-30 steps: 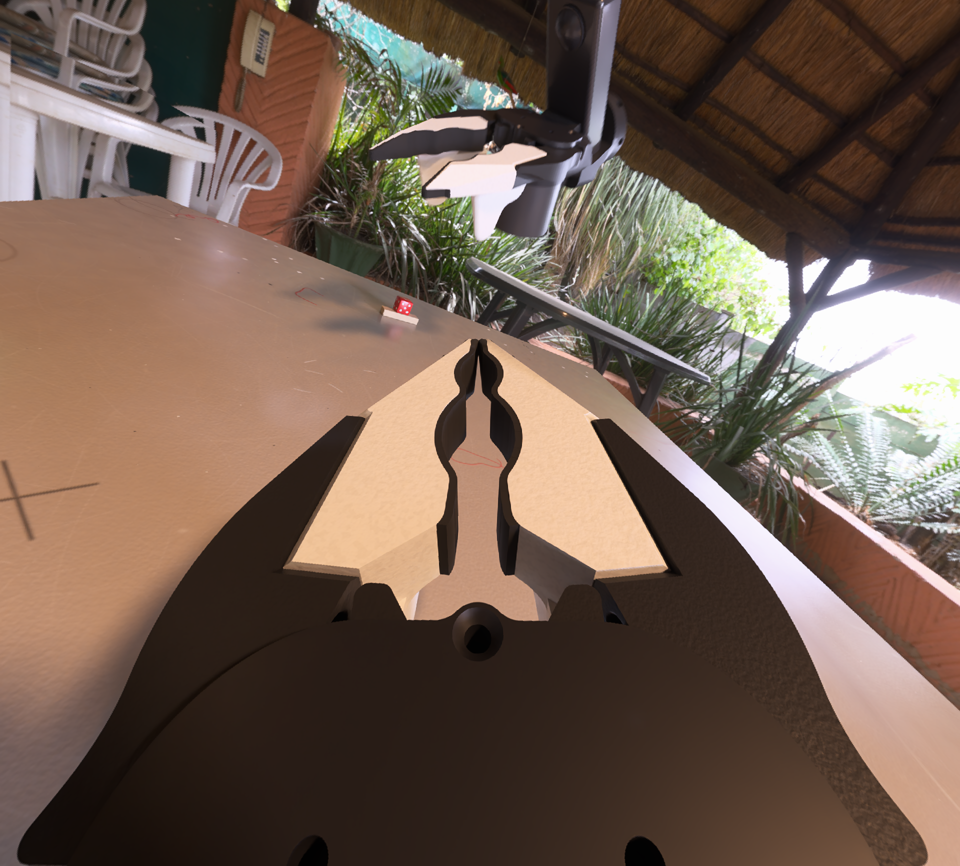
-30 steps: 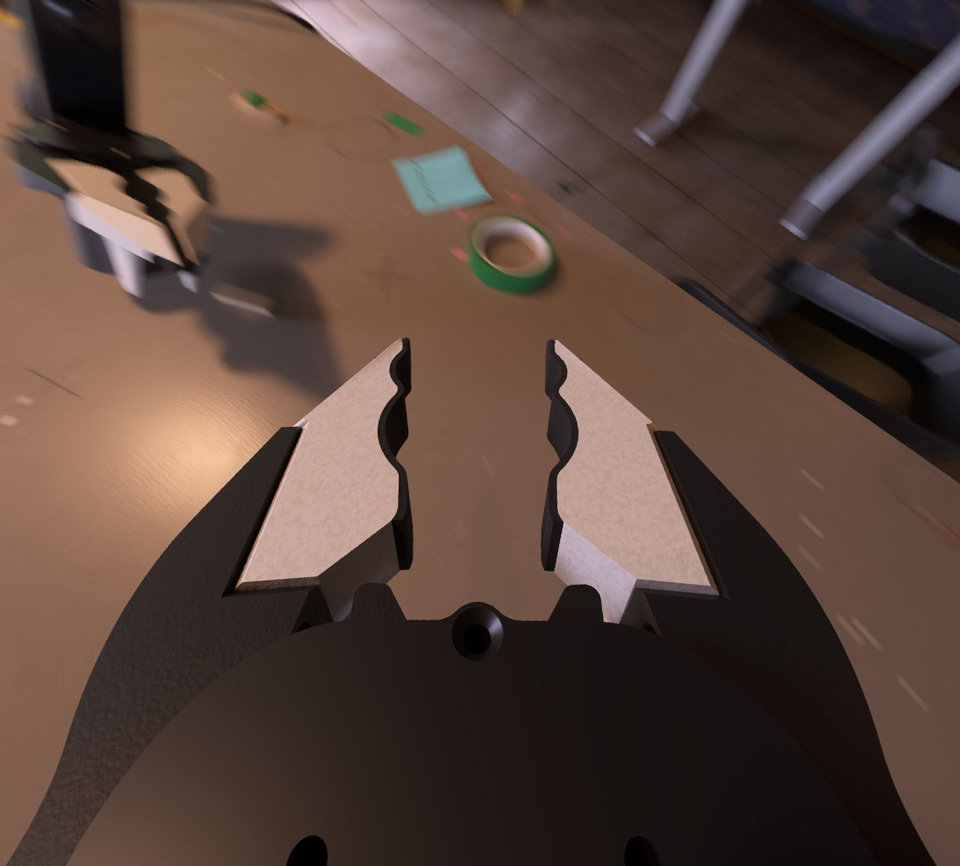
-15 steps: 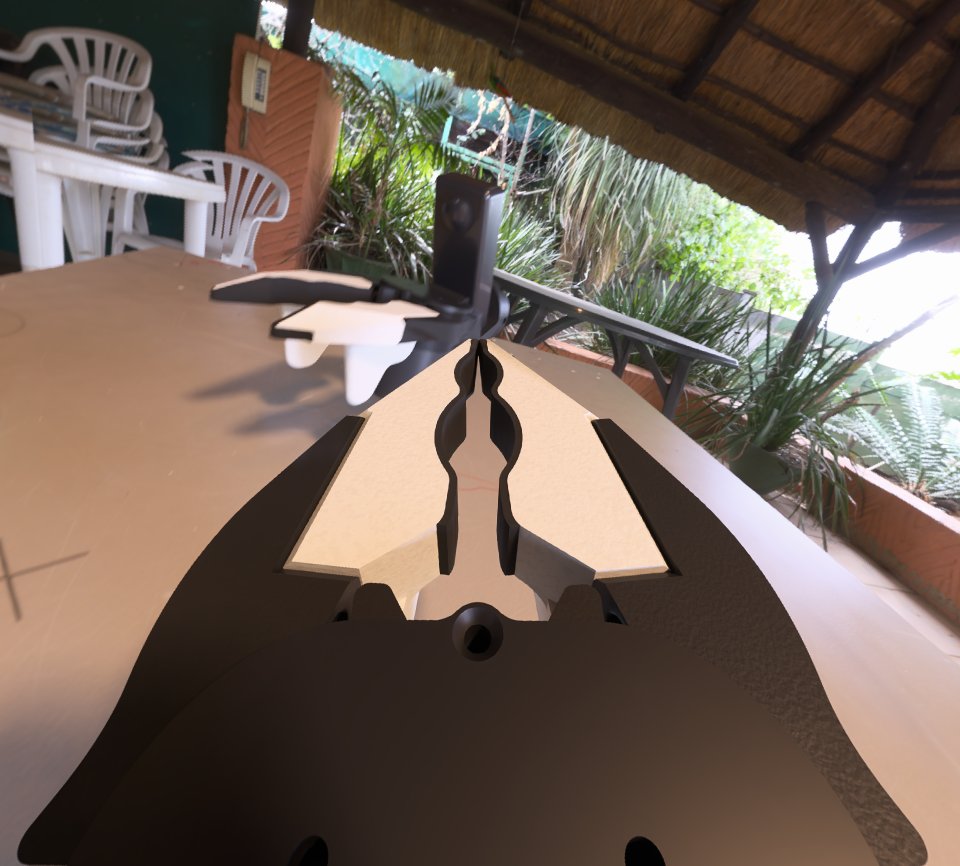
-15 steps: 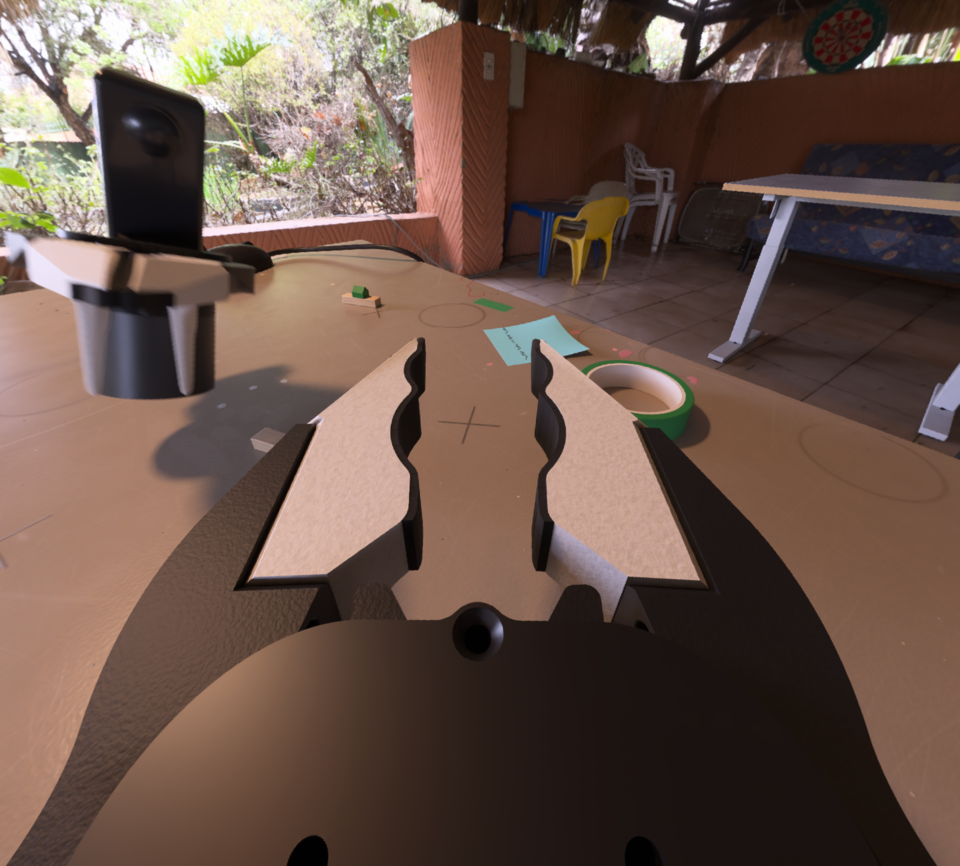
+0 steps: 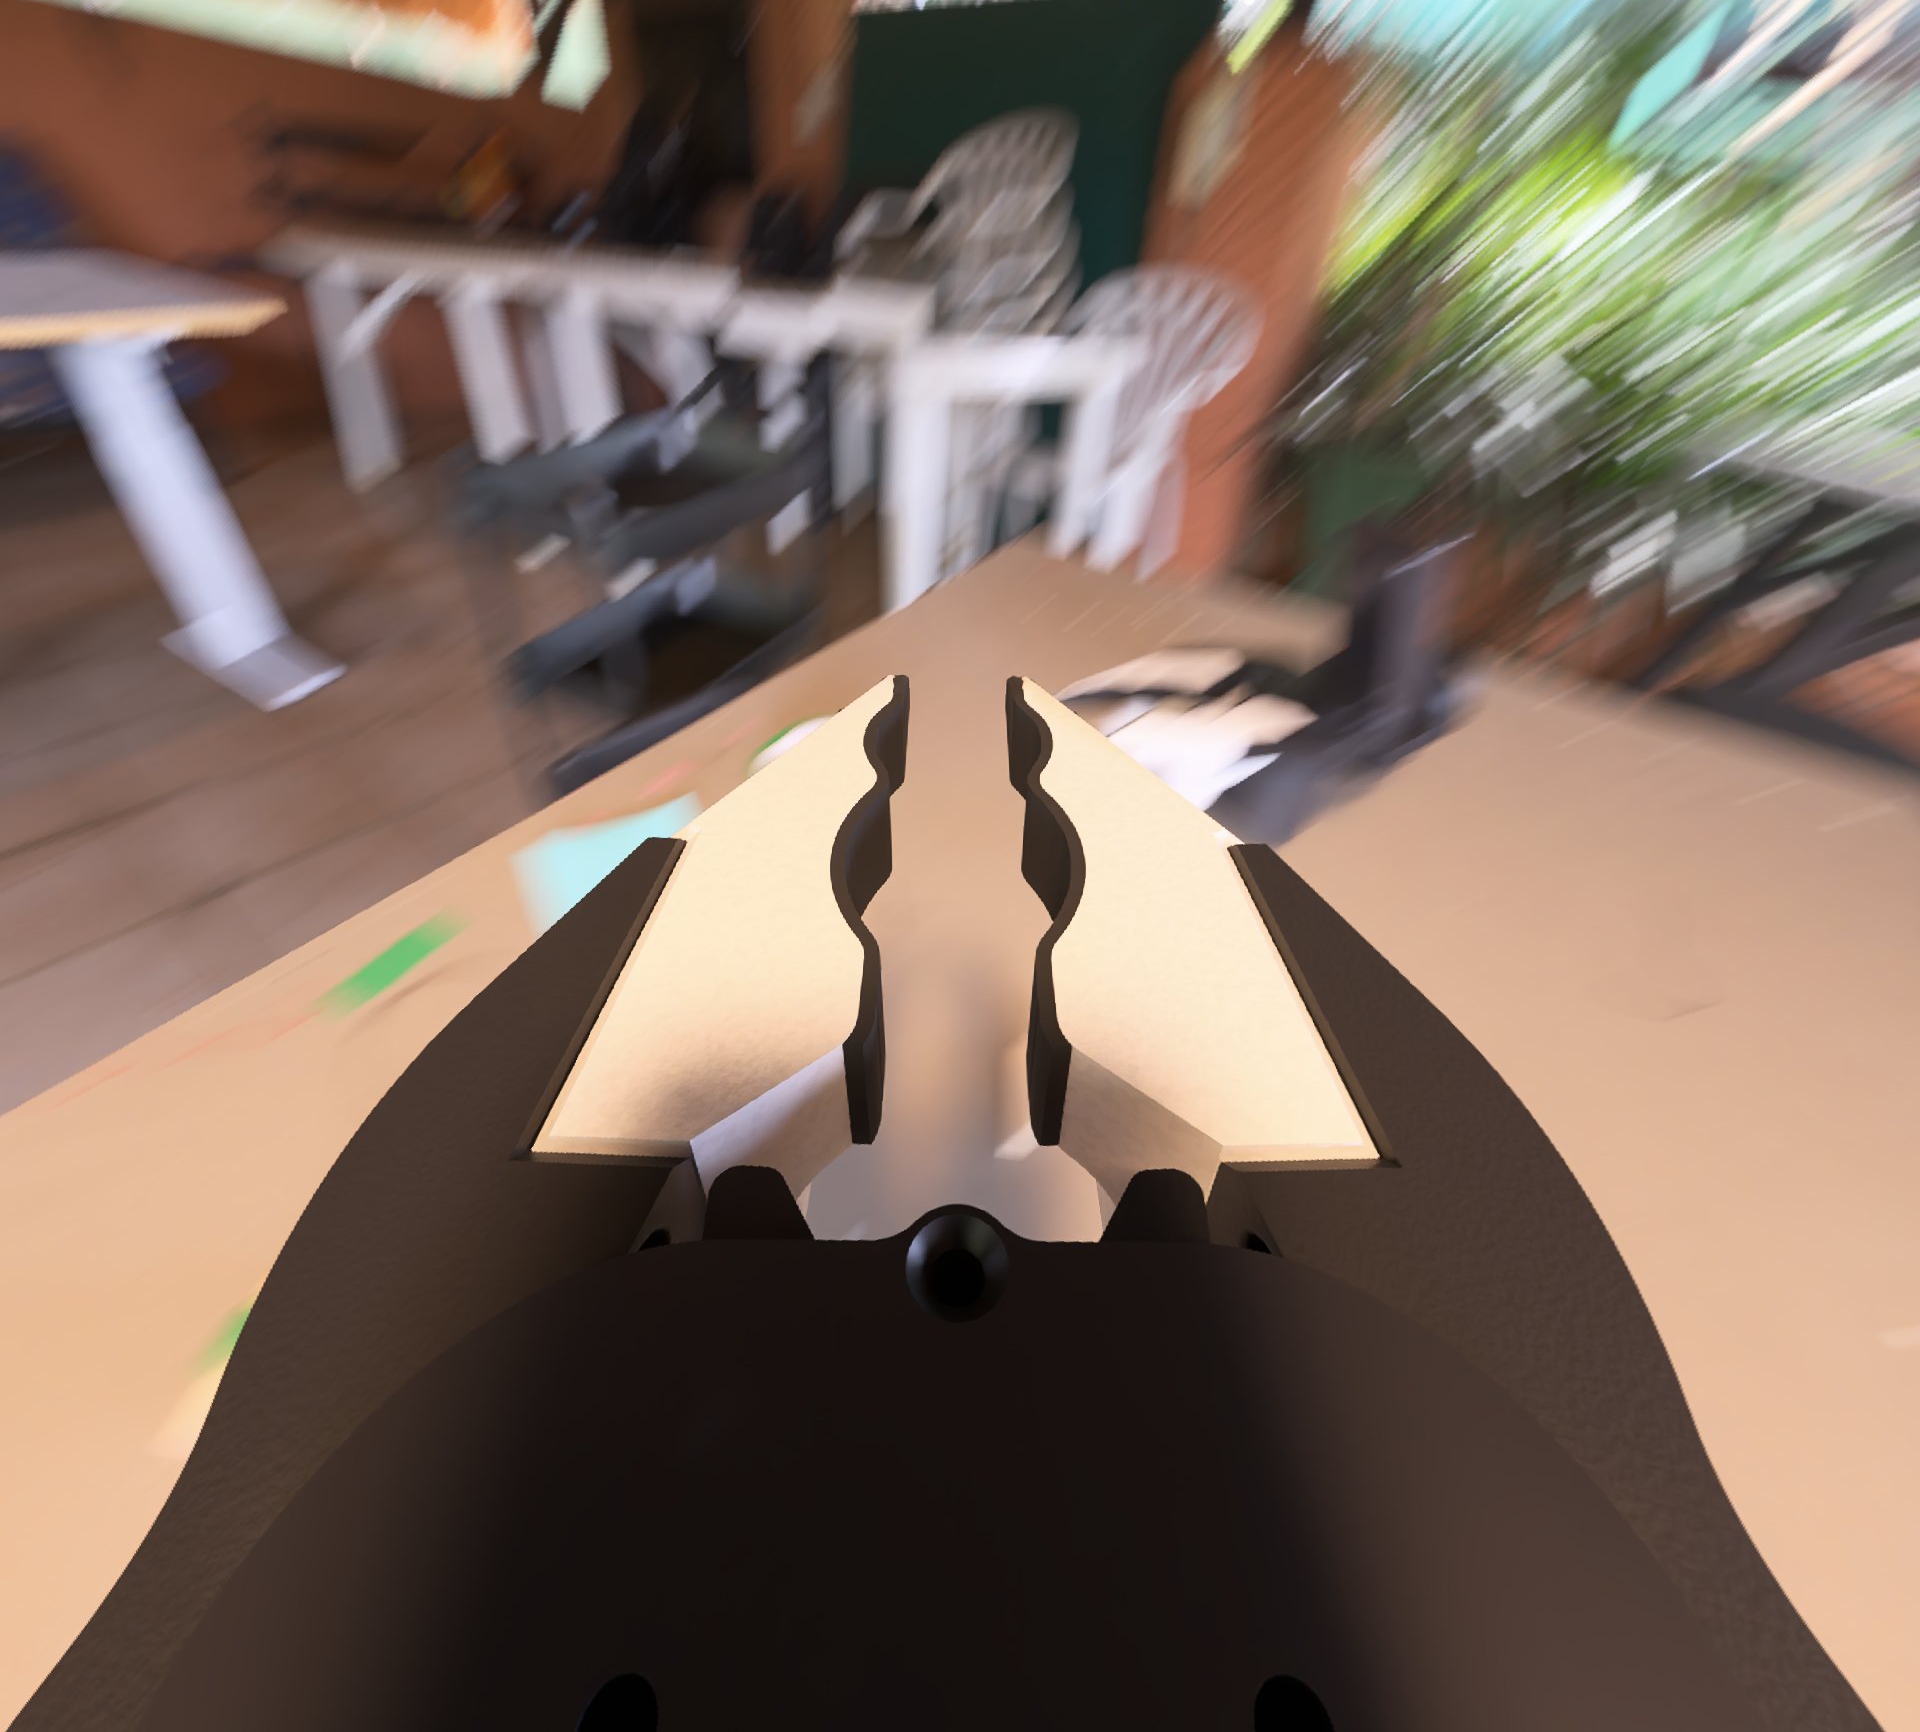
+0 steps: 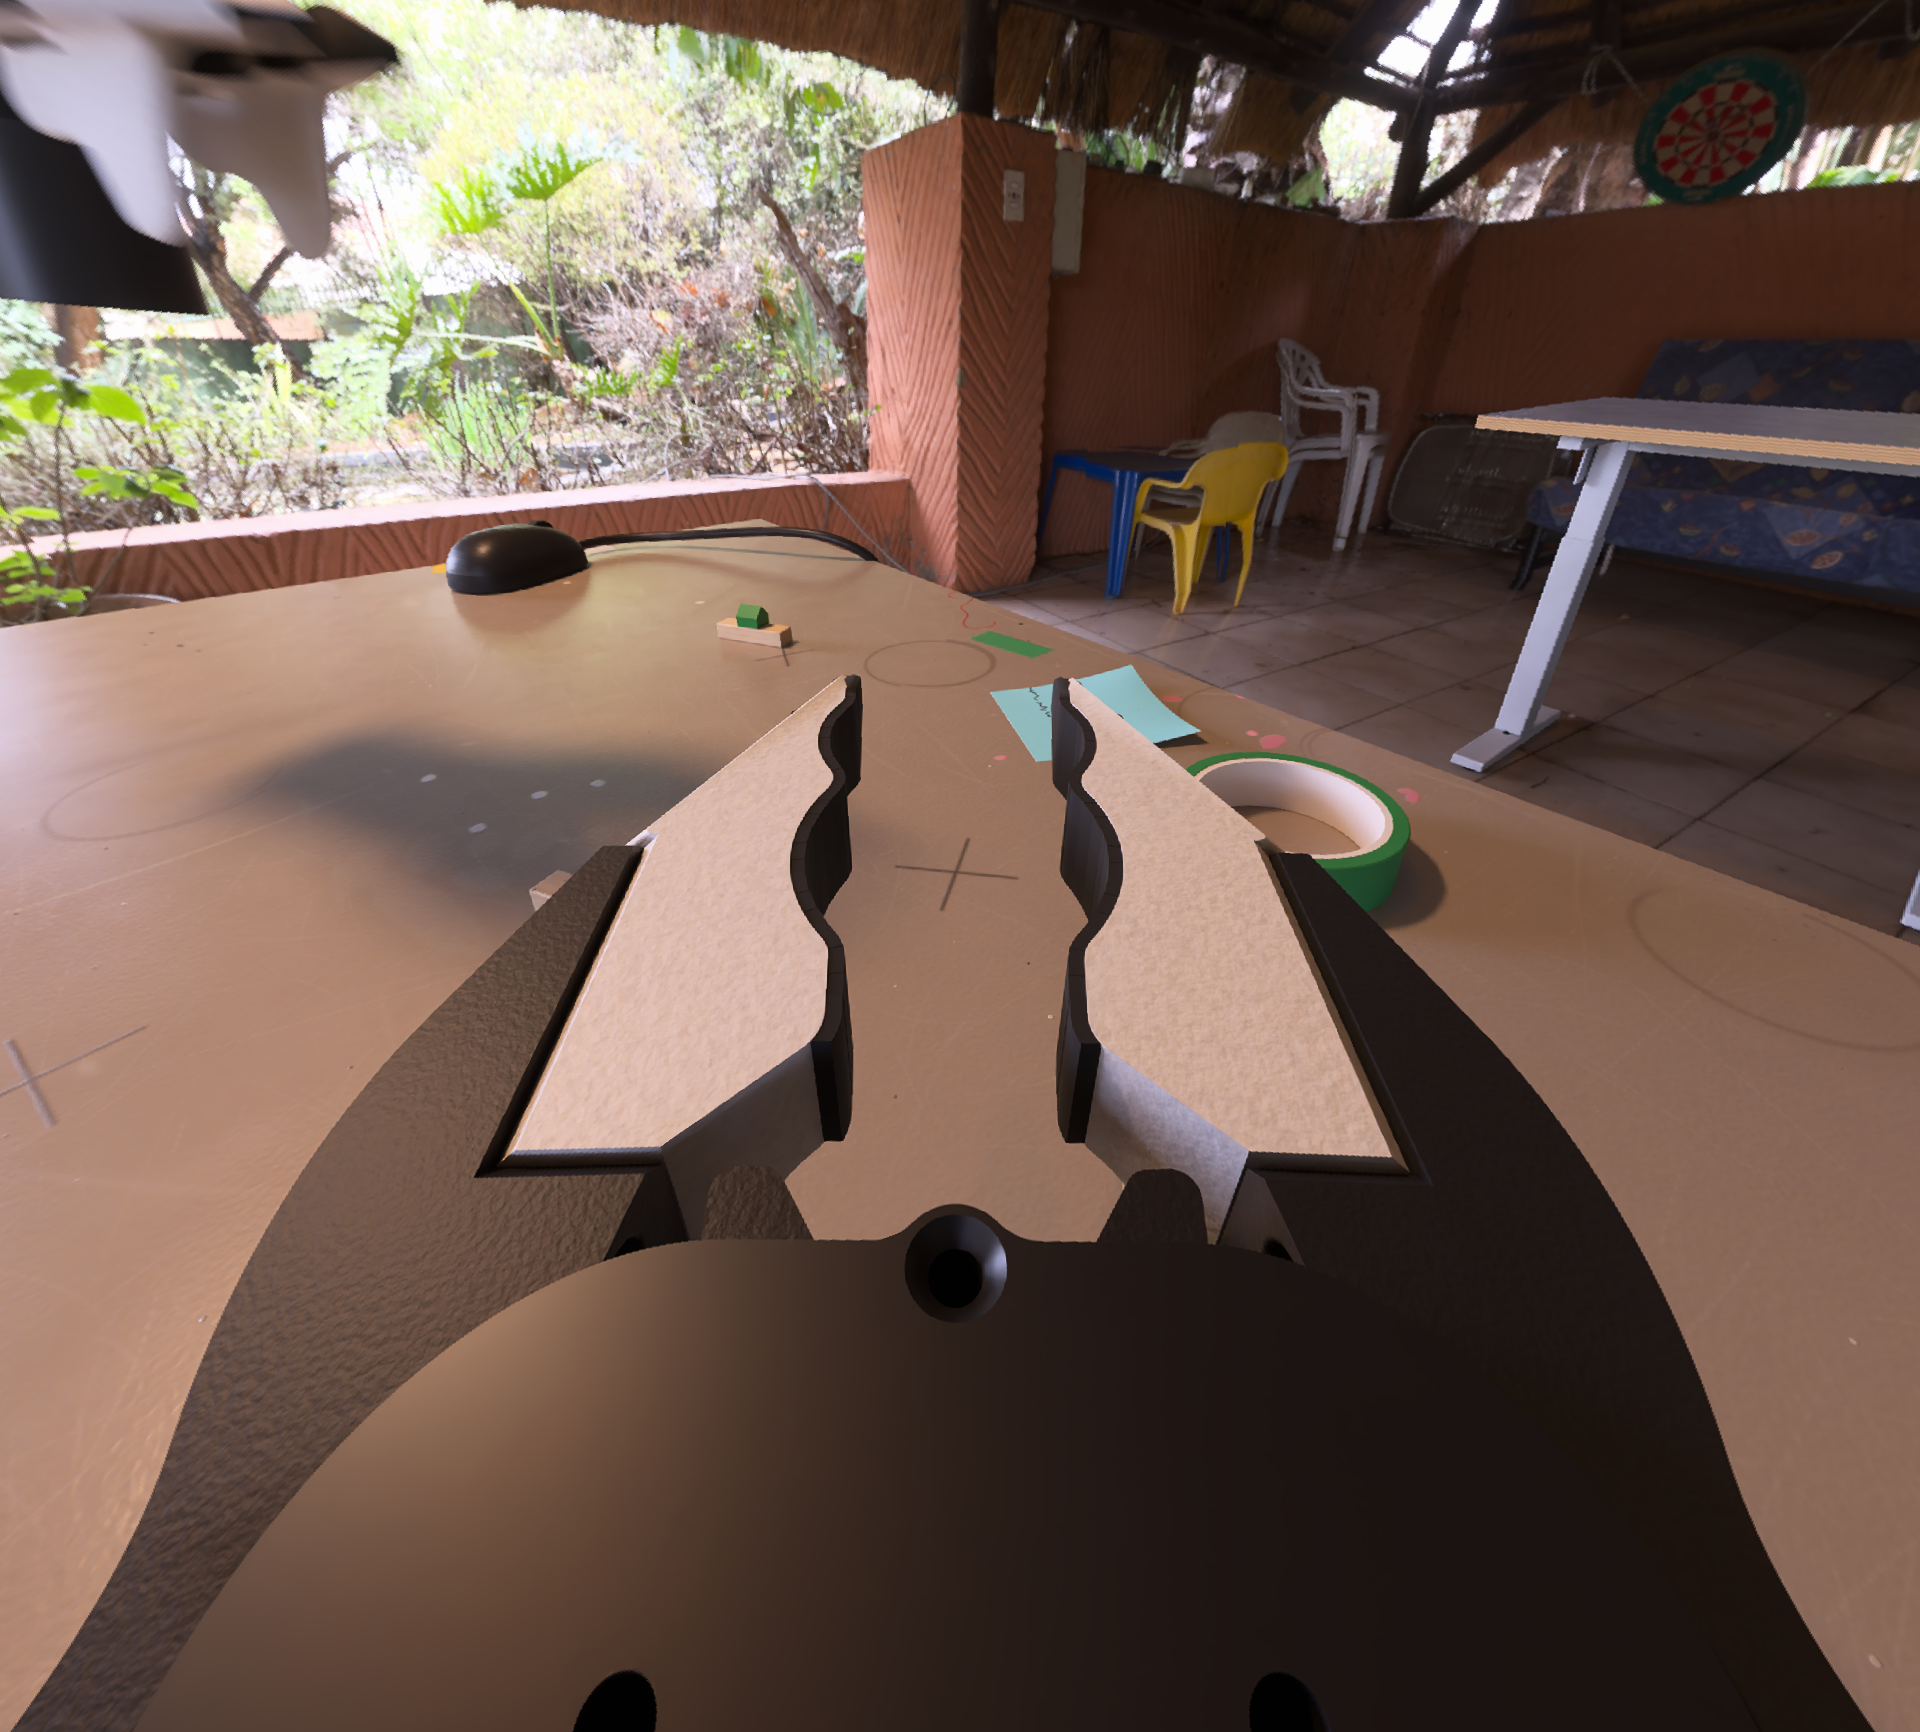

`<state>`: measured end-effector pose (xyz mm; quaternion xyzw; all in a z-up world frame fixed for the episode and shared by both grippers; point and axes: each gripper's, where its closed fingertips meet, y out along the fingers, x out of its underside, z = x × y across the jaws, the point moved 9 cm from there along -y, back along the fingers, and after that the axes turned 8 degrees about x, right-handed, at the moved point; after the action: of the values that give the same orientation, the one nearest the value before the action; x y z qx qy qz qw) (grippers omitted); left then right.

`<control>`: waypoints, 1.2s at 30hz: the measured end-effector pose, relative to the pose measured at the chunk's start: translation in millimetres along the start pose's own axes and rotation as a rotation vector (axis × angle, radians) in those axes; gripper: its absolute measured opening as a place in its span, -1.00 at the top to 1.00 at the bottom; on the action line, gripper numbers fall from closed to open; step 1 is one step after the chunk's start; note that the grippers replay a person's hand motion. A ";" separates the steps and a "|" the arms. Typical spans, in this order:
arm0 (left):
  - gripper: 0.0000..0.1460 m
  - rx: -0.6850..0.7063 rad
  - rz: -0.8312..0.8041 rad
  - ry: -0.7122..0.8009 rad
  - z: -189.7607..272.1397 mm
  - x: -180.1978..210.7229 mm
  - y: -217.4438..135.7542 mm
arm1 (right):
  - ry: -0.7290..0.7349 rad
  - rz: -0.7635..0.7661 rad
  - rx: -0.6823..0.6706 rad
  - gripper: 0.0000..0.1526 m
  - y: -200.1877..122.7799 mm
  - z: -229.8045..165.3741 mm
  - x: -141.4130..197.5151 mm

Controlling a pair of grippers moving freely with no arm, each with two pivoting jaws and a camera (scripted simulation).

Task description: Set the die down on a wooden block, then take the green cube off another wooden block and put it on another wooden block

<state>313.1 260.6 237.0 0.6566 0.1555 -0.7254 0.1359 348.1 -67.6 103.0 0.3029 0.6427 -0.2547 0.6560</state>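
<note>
Since a moment ago the left tool [image 5: 956, 695] has parted its jaws and swung round, empty. Right tool [image 6: 956, 695] is parted and empty too. Green cube [image 6: 751, 615] sits on its far wooden block [image 6: 755, 633]; approach level, straddle it squarely.

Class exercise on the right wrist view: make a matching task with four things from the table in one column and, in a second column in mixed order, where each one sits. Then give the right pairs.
Things:
1. green cube
2. roll of green tape
3. light blue paper note
4. black rounded device

Places:
A. flat on the table, just past the right hand-held gripper fingertips
B. at the far edge, with a cable leading off
C. on a wooden block
D. beside the right finger, near the table's right edge

Pairs: 1-C, 2-D, 3-A, 4-B
</note>
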 end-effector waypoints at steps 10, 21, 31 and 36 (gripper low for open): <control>0.63 -0.232 -1.143 0.101 -150.0 54.7 -1.0 | 0.022 0.018 -0.038 0.52 -1.7 1.5 -0.1; 0.30 -0.170 -1.454 0.042 -193.3 109.5 20.0 | 0.031 0.035 -0.065 0.53 -3.4 1.9 -0.6; 0.84 -0.177 -1.484 0.045 -190.9 115.8 19.4 | 0.047 0.058 -0.062 0.54 -5.8 3.2 -1.3; 0.84 -0.301 -1.298 0.185 -161.5 94.8 13.5 | 0.075 0.063 -0.055 0.54 -7.7 3.5 -1.8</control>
<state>456.0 314.2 127.6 0.4632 0.6292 -0.5713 -0.2514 344.9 -75.5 104.2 0.3141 0.6639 -0.2045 0.6471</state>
